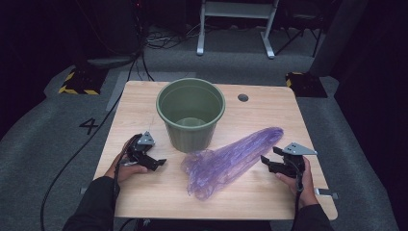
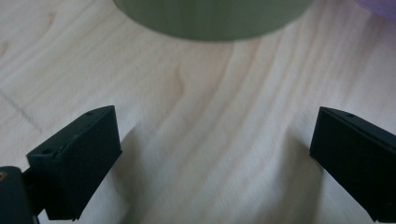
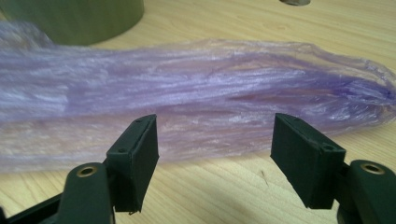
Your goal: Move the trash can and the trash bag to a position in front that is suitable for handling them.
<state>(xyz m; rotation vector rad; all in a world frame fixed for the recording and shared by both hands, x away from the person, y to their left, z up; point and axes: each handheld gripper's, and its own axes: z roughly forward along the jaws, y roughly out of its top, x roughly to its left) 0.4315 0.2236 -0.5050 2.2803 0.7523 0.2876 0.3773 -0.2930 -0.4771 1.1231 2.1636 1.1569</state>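
Wooden surface [image 1: 144, 192], rounded corners, carpet floor all round; bare strip along the near edge under both my hands, wide bare band along the left edge, narrower one along the right edge; far right corner has a small round grommet hole [image 1: 243, 97]. Green bucket [image 1: 191, 113] stands upright at the middle of the far edge; it blocks the centre lane going away from me. Purple plastic bag [image 1: 231, 159] lies flat and diagonal, bunched end near the middle of the near edge, tapered end pointing toward the right edge; its upper side lies just beside the bucket base, whether touching I cannot tell. Bag is translucent, crinkled, long lengthwise creases, darker purple at the narrow tip. My left gripper [image 1: 153, 161] sits near the left edge, just left of the bucket, fingers [image 2: 79, 158] spread wide with bare wood between them, holding nothing; my right gripper [image 1: 269, 161] sits near the right edge just beside the bag's lower side, fingers [image 3: 137, 158] apart and empty, bag ahead of them, not touched. Count: one bucket; one bag; two grippers; one grommet hole.
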